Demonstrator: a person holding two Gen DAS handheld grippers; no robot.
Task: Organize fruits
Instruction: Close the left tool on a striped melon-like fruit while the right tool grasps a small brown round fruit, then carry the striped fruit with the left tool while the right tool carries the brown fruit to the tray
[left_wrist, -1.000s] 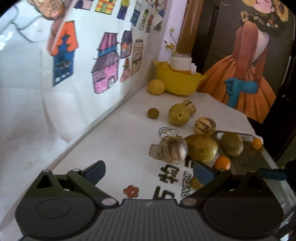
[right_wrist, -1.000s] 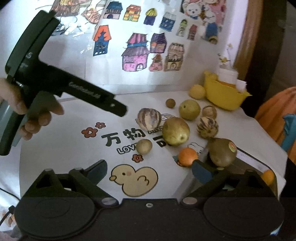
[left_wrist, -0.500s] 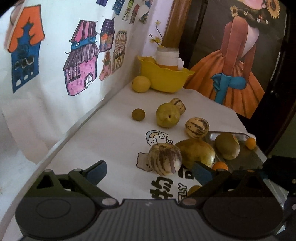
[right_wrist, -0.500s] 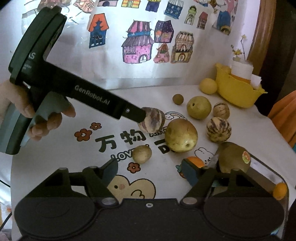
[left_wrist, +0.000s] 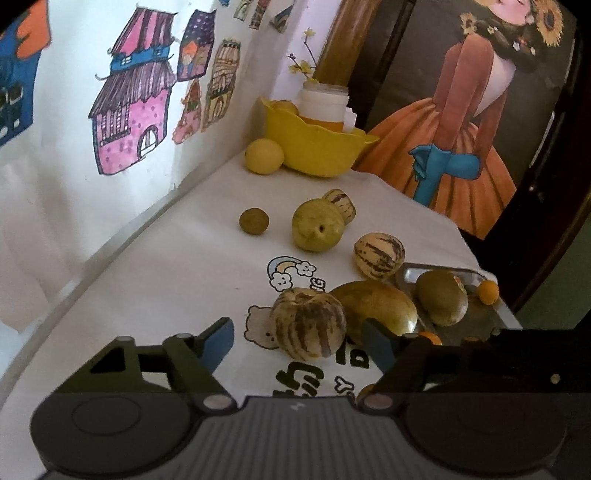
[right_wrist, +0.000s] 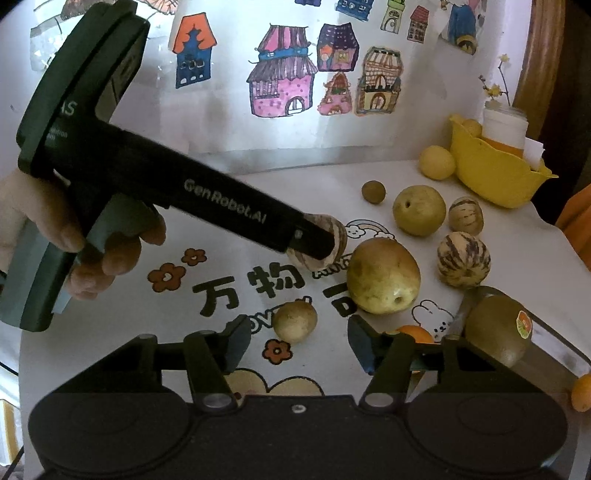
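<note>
A striped melon (left_wrist: 308, 323) lies on the printed white tablecloth (left_wrist: 177, 280), between the fingers of my left gripper (left_wrist: 295, 326). Its jaws are closing, and a gap still shows on both sides of the melon. In the right wrist view the left gripper (right_wrist: 317, 245) reaches down over that melon (right_wrist: 338, 230), with a hand on its handle. A small tan fruit (right_wrist: 295, 321) sits between the fingers of my right gripper (right_wrist: 299, 325). Those jaws are closing too, and the pads stay clear of the fruit.
A big yellow fruit (right_wrist: 384, 275), an orange (right_wrist: 413, 334), two more striped melons (right_wrist: 463, 258) and a green pear (right_wrist: 419, 210) lie close by. A brown stickered fruit (right_wrist: 498, 328) rests on a metal tray (right_wrist: 554, 354) at the right edge. A yellow bowl (right_wrist: 495, 177) stands at the back.
Both grippers have moved forward and slightly down toward the fruit, and both pairs of jaws have narrowed. The left one now brackets the striped melon, the right one the small tan fruit.
</note>
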